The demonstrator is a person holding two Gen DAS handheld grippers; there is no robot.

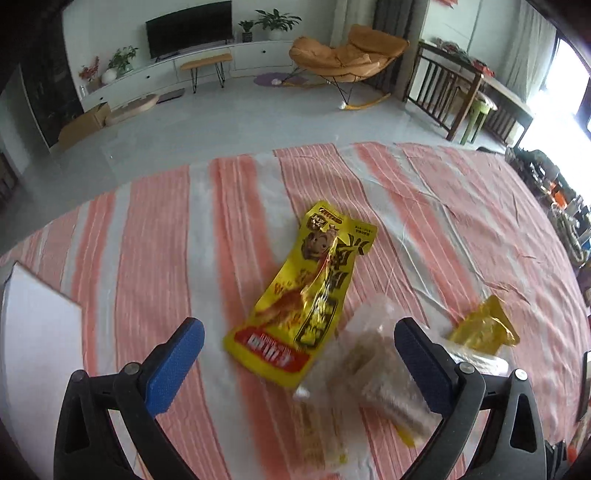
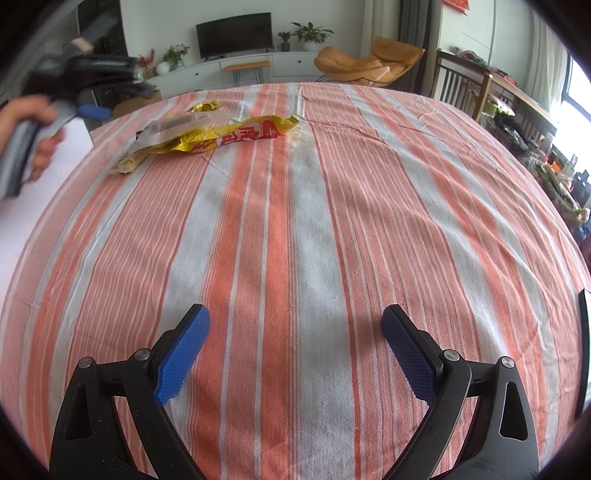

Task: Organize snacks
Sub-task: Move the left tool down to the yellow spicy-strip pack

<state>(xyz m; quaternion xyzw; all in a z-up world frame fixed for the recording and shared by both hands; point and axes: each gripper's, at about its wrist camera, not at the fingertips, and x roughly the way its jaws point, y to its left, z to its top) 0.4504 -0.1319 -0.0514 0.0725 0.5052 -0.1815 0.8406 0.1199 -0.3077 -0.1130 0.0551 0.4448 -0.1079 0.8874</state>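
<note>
orange-striped tablecloth [image 2: 295, 221] in a living room; four snack packets [image 1: 310, 291] at far left; left gripper [image 1: 299, 354] and right gripper [image 2: 295, 343] spread, holding nothing.

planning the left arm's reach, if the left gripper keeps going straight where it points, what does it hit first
Probably the yellow snack packet, lying on the striped tablecloth straight ahead between the open fingers of the left gripper. The clear-wrapped snack sits just right of that line; depth is unclear.

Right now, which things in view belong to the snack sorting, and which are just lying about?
Belongs to the job:
- yellow snack packet
- clear biscuit packet
- small gold packet
- left gripper, open
- right gripper, open

Just lying about:
- striped tablecloth
- white board
- television
- orange chair
- potted plants
</note>
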